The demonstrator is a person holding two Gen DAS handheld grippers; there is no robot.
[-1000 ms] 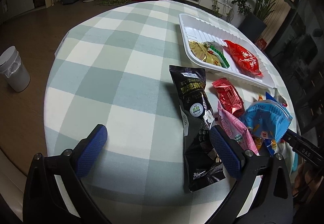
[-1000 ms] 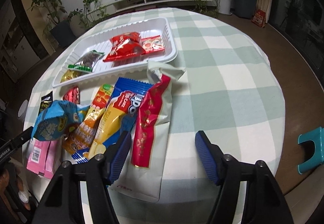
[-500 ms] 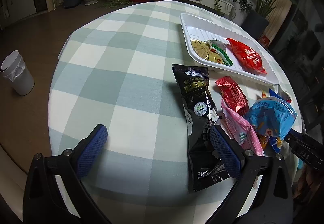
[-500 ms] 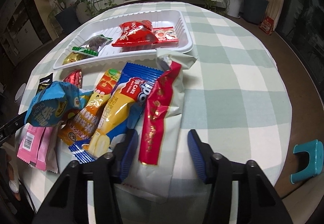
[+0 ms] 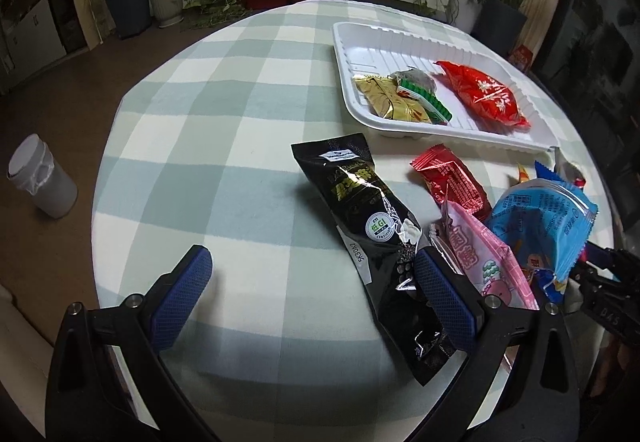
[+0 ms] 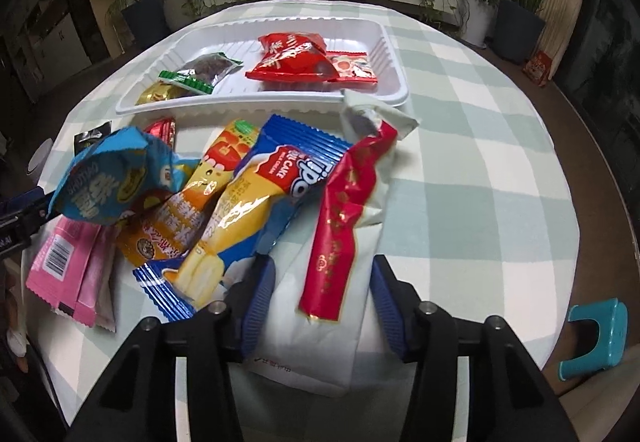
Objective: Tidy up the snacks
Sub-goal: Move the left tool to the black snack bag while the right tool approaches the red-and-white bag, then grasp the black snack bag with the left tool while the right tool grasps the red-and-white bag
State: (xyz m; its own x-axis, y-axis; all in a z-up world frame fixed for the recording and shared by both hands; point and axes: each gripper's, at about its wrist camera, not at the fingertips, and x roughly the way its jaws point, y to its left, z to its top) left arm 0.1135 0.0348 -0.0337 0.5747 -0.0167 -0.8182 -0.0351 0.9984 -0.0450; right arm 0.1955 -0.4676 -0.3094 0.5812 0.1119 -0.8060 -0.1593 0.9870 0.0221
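My left gripper [image 5: 310, 296] is hovering wide open over the checked tablecloth [image 5: 224, 146], gripping nothing; the black packet [image 5: 372, 218] is lying just inside its right finger [image 5: 444, 300], stretching away toward the far white tray [image 5: 348, 54]. Right of that finger, the pink packet [image 5: 486, 262] and the light-blue packet [image 5: 548, 226] are overlapping. My right gripper [image 6: 320, 300] is standing partly open, its fingers lying either side of the near end of the white-and-red bag [image 6: 340, 242], pads apart from it, nothing clamped. Left of its left finger [image 6: 258, 302], the blue-and-yellow cake packet [image 6: 256, 214] and orange packet [image 6: 188, 210] are lying side by side. The tray, at the far side, is holding red [image 6: 292, 58], green-edged [image 6: 200, 72] and gold [image 6: 158, 94] snacks.
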